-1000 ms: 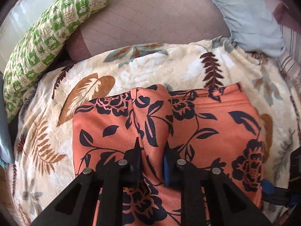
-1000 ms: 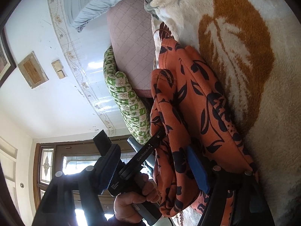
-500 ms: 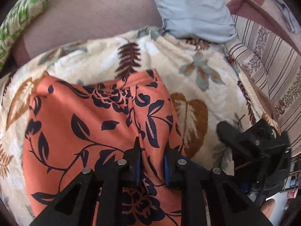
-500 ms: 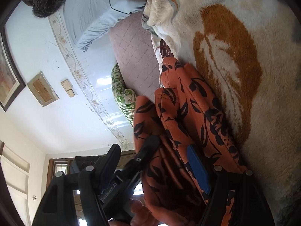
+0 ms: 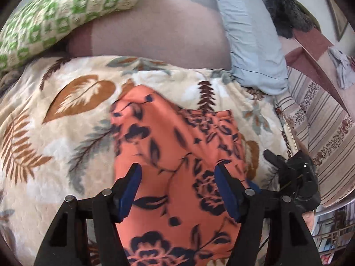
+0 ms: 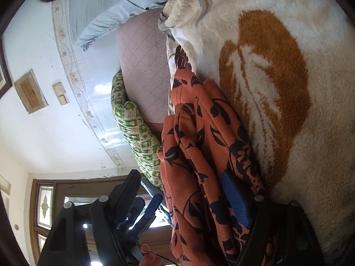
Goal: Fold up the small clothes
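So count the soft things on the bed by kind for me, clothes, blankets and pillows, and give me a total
Clothes: 1, the orange floral garment.
Blankets: 1, the cream leaf-print blanket.
Pillows: 2, the green patterned pillow and the light blue pillow.
Total: 4.

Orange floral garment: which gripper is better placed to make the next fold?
Probably left. The left gripper, jaws just opened, hangs above the orange floral garment. The right gripper, open, lies sideways at the garment's edge on the blanket.

garments: 1 (image 5: pixel 175 155) | blankets: 1 (image 5: pixel 66 133) | pillows: 3 (image 5: pixel 250 33) | claws: 2 (image 5: pixel 177 190)
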Available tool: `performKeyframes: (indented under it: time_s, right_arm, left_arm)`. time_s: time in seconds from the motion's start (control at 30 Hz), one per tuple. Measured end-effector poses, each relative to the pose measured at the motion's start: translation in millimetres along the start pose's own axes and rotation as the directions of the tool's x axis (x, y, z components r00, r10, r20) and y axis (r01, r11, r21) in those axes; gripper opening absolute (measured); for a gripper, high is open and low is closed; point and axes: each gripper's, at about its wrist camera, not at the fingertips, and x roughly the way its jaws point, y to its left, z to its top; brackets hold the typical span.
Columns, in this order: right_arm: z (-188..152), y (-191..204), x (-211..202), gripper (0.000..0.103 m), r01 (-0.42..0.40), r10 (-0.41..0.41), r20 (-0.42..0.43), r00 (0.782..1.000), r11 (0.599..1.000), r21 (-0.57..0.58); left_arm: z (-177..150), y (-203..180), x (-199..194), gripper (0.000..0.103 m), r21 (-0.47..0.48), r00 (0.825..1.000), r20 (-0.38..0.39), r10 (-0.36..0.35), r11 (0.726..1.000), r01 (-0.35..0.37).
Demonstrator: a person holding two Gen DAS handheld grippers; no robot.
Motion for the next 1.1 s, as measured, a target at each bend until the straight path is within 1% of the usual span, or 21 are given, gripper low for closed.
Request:
performKeyframes:
  time_s: [0.1,0.17,0.23,0.3,0.33,0.37,0.4,0.47,0.57,0.6,0.63,0.67,0.73,0.8,0.83,0.87,0.9,0.93,1.0,1.07,1.1]
  right_arm:
    - [-8,16,8,0.079,0.079,-0.082,-0.039,0.996,0.994,-0.069]
    - [-16,28,17,0.081,0.151,-0.159,-0.044,0.986,0.977,-0.150]
    - [-27,38,29,0.081,0.228,-0.245,-0.037,0.969,0.940,-0.253]
    - [-38,47,41,0.066,0.301,-0.332,-0.030,0.943,0.887,-0.351]
    - [-42,51,49,0.031,0.337,-0.380,-0.035,0.924,0.856,-0.393]
    - [-46,54,52,0.020,0.356,-0.398,-0.021,0.917,0.840,-0.410]
    - [-49,59,52,0.020,0.369,-0.406,0.006,0.914,0.824,-0.429]
    - [-55,79,51,0.018,0.405,-0.423,0.082,0.903,0.770,-0.494]
    - [-53,108,37,0.018,0.382,-0.351,0.162,0.922,0.764,-0.520]
    - [-51,115,31,0.018,0.391,-0.339,0.197,0.920,0.748,-0.536]
    - [-49,121,25,0.018,0.418,-0.334,0.250,0.909,0.726,-0.546]
    - [-45,124,18,0.018,0.437,-0.329,0.290,0.899,0.720,-0.539]
    - [-28,116,8,0.018,0.451,-0.341,0.302,0.890,0.749,-0.485]
    - [-9,88,16,0.018,0.437,-0.386,0.205,0.899,0.790,-0.430]
    - [-4,74,20,0.018,0.440,-0.403,0.177,0.898,0.811,-0.386]
    - [-1,61,21,0.019,0.431,-0.401,0.157,0.903,0.839,-0.332]
    - [2,54,20,0.022,0.404,-0.380,0.137,0.915,0.871,-0.280]
    - [5,51,18,0.022,0.388,-0.367,0.127,0.921,0.888,-0.248]
    - [8,56,17,0.028,0.394,-0.378,0.109,0.919,0.889,-0.235]
    - [8,60,14,0.038,0.412,-0.395,0.119,0.911,0.878,-0.244]
    - [9,61,10,0.039,0.410,-0.391,0.123,0.912,0.880,-0.239]
  left_arm:
    - [-20,40,-8,0.069,-0.093,0.999,-0.003,0.048,0.994,-0.048]
    - [-33,55,-9,0.069,-0.132,0.999,0.009,0.038,0.991,-0.037]
    - [-45,59,-2,0.069,-0.146,1.000,-0.006,0.006,0.989,-0.006]
    - [-52,55,5,0.069,-0.141,1.000,-0.016,-0.014,0.990,0.011]
    - [-53,52,6,0.069,-0.141,1.000,-0.014,-0.021,0.990,0.019]
    - [-53,50,7,0.069,-0.142,0.999,-0.014,-0.037,0.989,0.035]
    - [-53,48,9,0.069,-0.142,0.998,-0.017,-0.058,0.988,0.055]
    - [-51,42,9,0.069,-0.129,0.996,-0.027,-0.084,0.988,0.080]
    - [-48,31,6,0.069,-0.119,0.993,-0.016,-0.120,0.986,0.118]
    - [-47,27,5,0.069,-0.112,0.991,-0.012,-0.134,0.985,0.132]
    - [-48,21,6,0.069,-0.101,0.990,-0.018,-0.140,0.985,0.137]
    - [-49,16,7,0.069,-0.083,0.989,-0.034,-0.141,0.987,0.138]
    - [-52,3,12,0.070,-0.021,0.995,-0.040,-0.094,0.995,0.094]
    - [-56,-1,21,0.071,0.025,0.998,-0.063,-0.013,1.000,0.015]
    - [-58,2,29,0.074,0.018,0.996,-0.093,0.007,1.000,-0.006]
    - [-60,9,35,0.076,-0.019,0.993,-0.114,-0.003,1.000,0.001]
    - [-61,16,37,0.077,-0.066,0.992,-0.121,-0.028,0.998,0.020]
    - [-61,20,38,0.079,-0.097,0.991,-0.125,-0.043,0.995,0.031]
    - [-61,21,35,0.079,-0.098,0.991,-0.129,-0.043,0.995,0.030]
    - [-58,16,30,0.079,-0.075,0.991,-0.131,-0.032,0.997,0.023]
    - [-54,13,25,0.078,-0.066,0.992,-0.125,-0.031,0.998,0.023]
